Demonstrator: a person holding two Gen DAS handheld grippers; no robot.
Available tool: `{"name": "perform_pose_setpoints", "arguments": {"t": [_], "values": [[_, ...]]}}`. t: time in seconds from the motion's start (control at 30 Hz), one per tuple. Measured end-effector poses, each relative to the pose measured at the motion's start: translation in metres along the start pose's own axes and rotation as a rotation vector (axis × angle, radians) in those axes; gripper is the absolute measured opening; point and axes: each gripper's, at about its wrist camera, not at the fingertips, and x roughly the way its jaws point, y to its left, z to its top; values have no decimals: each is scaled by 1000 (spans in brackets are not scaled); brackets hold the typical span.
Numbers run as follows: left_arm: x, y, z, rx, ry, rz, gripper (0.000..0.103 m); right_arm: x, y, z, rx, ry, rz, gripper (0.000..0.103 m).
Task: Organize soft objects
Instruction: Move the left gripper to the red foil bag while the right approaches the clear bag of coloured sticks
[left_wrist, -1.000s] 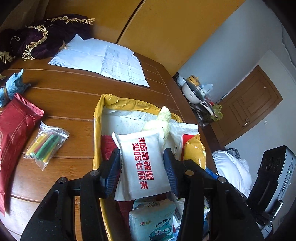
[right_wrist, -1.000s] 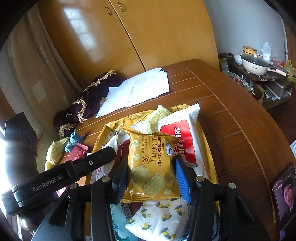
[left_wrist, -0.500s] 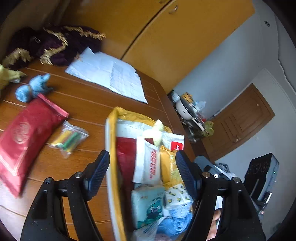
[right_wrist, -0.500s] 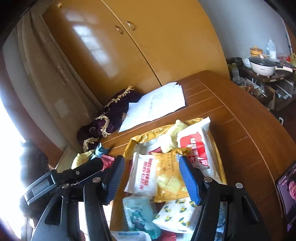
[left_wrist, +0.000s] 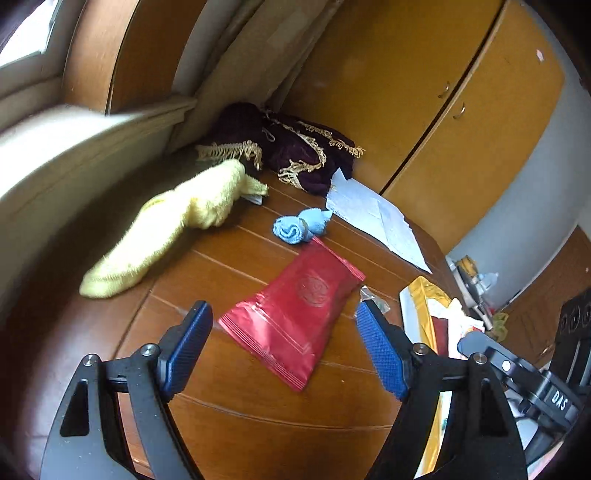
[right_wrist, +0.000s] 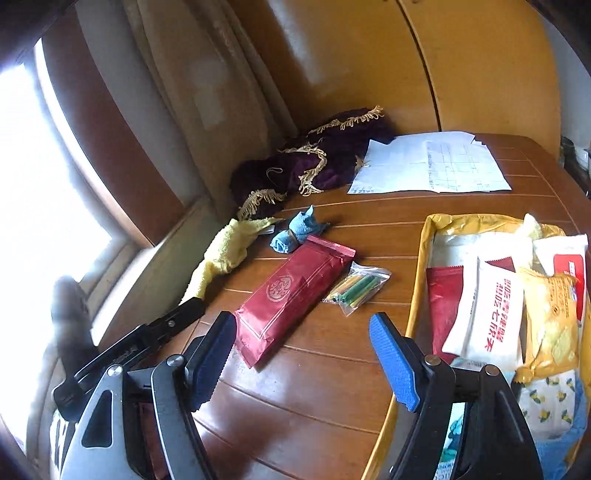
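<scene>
The left gripper (left_wrist: 284, 345) stands with its blue-padded fingers (left_wrist: 186, 347) spread wide and nothing between them. Just ahead, in the gap between the fingers, a red foil packet (left_wrist: 295, 314) lies flat on the wooden table (left_wrist: 229, 398). Past the packet's far end sits a rolled blue cloth (left_wrist: 295, 229), and beyond the left finger a yellow towel (left_wrist: 173, 225) stretches along the table edge. Farther out lie a purple fringed cloth (left_wrist: 291, 147) and sheets of paper (left_wrist: 373, 218). Off the right finger, the rim of a yellow tray (left_wrist: 424, 306) shows.

The right gripper (right_wrist: 303, 360) is likewise released, fingers (right_wrist: 212, 360) apart and empty. The red foil packet (right_wrist: 291, 295) lies just ahead, toward the left finger, with a small clear bag of coloured sticks (right_wrist: 356, 288) beside it near the middle. Outside the right finger the yellow tray (right_wrist: 417, 291) holds soft packs: a white sachet with red lettering (right_wrist: 487, 314) and a yellow cracker pack (right_wrist: 550, 325) lie side by side. Farther out are the rolled blue cloth (right_wrist: 295, 230), the yellow towel (right_wrist: 225, 254), the purple fringed cloth (right_wrist: 314, 166) and the sheets of paper (right_wrist: 428, 166)
</scene>
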Motion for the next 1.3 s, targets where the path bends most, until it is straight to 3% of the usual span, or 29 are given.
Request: {"name": "perform_pose_setpoints", "arguments": {"t": [0.1,0.23,0.37,0.5,0.63,0.67,0.73,0.77,0.93,1.13,1.3], "values": [[-6,-2,12,72,-76,31,80,31,7,20,16,84,-38,77],[10,23,17,-20,-65,-1,80,74,7,38,72,166,-102,76],[24,38,8,-67,9,-11,80,106,-5,39,137,243,-180,47],[10,34,9,-40,-57,-34,80,116,-16,39,162,253,-287,45],[12,32,7,-18,-48,-6,80,131,-11,36,114,273,-351,44],[12,32,7,-16,-49,-5,80,135,-11,34,107,284,-349,35],[12,32,7,-13,-50,-6,80,135,-11,31,104,275,-361,28],[12,32,7,-12,-48,-7,80,133,-11,30,108,274,-351,21],[15,28,5,11,-32,-1,80,99,-8,24,121,187,-290,20],[19,18,1,62,-22,-10,80,33,-15,11,81,26,-98,20],[37,0,1,122,65,-13,80,-13,-42,22,55,-108,-11,20]]}}
